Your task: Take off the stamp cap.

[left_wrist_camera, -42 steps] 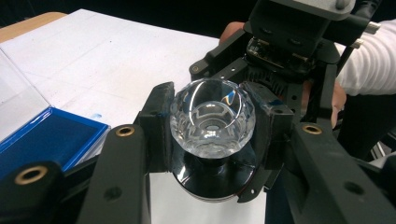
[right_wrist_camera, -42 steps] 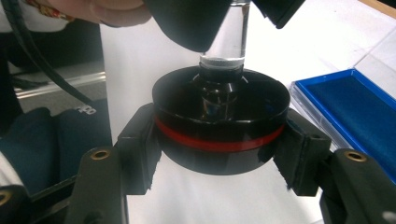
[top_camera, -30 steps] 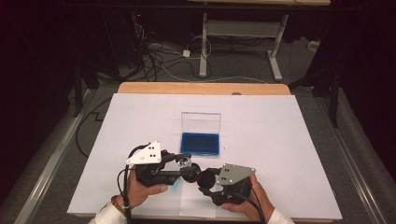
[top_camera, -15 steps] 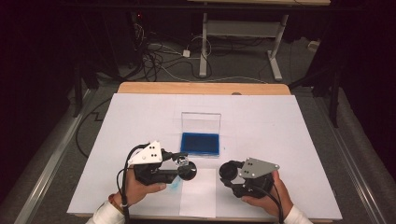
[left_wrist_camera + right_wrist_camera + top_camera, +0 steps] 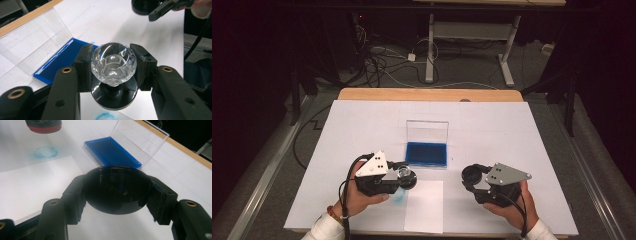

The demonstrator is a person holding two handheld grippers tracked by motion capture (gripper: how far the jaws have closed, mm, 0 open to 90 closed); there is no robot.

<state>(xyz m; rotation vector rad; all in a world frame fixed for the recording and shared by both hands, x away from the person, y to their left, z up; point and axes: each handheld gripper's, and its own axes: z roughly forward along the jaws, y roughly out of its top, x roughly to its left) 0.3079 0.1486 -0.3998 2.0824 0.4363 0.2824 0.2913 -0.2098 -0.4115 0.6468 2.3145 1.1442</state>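
High view: both tongs hang low over the tabletop [image 5: 362, 125], well apart, near the open ink pad [image 5: 426, 154]; left gripper view: left tongs [image 5: 113, 68] grip the crystal-knobbed stamp [image 5: 113, 65]; right gripper view: right tongs [image 5: 117, 195] clamp its black cap [image 5: 117, 192], so inking appears next, needing a level press.

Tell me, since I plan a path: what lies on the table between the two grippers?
In the high view, a white paper sheet lies between the left gripper and right gripper; nothing else.
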